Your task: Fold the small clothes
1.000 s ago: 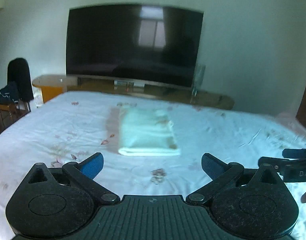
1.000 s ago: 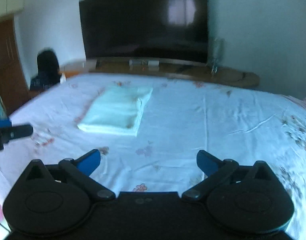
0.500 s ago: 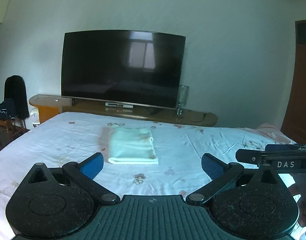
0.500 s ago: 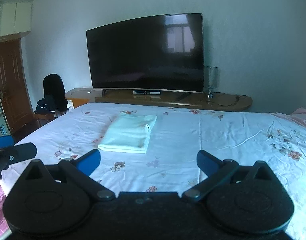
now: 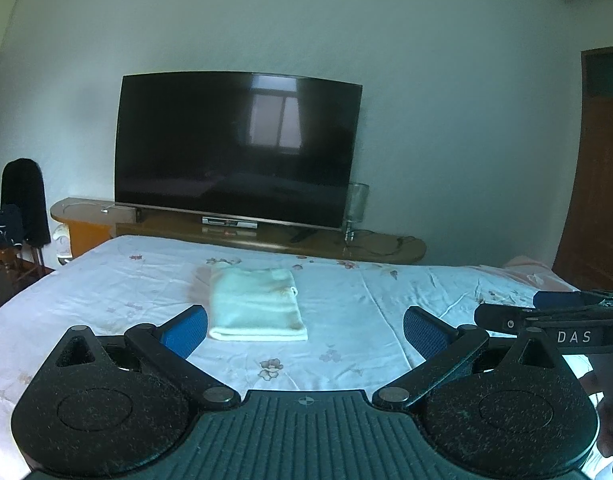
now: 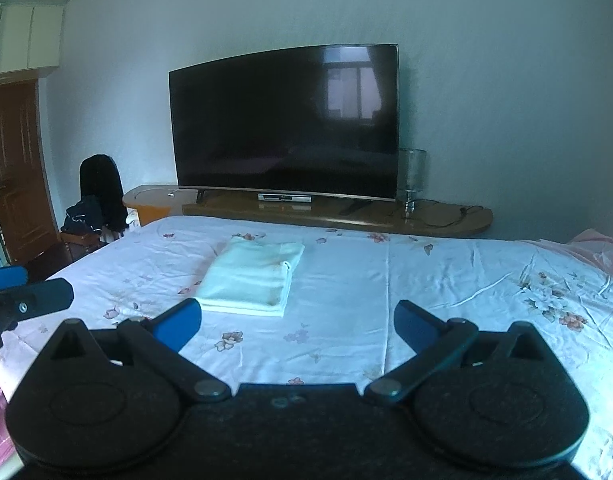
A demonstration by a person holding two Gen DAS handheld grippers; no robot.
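Observation:
A pale green folded cloth (image 5: 256, 304) lies flat on the bed, a neat rectangle; it also shows in the right wrist view (image 6: 252, 278). My left gripper (image 5: 304, 330) is open and empty, held back from the cloth and above the bed. My right gripper (image 6: 296, 326) is open and empty too, also well short of the cloth. The right gripper's finger shows at the right edge of the left wrist view (image 5: 546, 316). The left gripper's finger shows at the left edge of the right wrist view (image 6: 30, 300).
The bed has a white floral sheet (image 5: 106, 292). Beyond its far edge stand a wooden TV bench (image 5: 266, 236), a large dark TV (image 5: 238, 148) and a glass vase (image 5: 356, 208). A chair with dark clothes (image 6: 98, 204) stands left, near a wooden door (image 6: 14, 168).
Both grippers have drawn back and tilted up from the folded cloth, so it looks smaller and farther away. Both stay open and empty.

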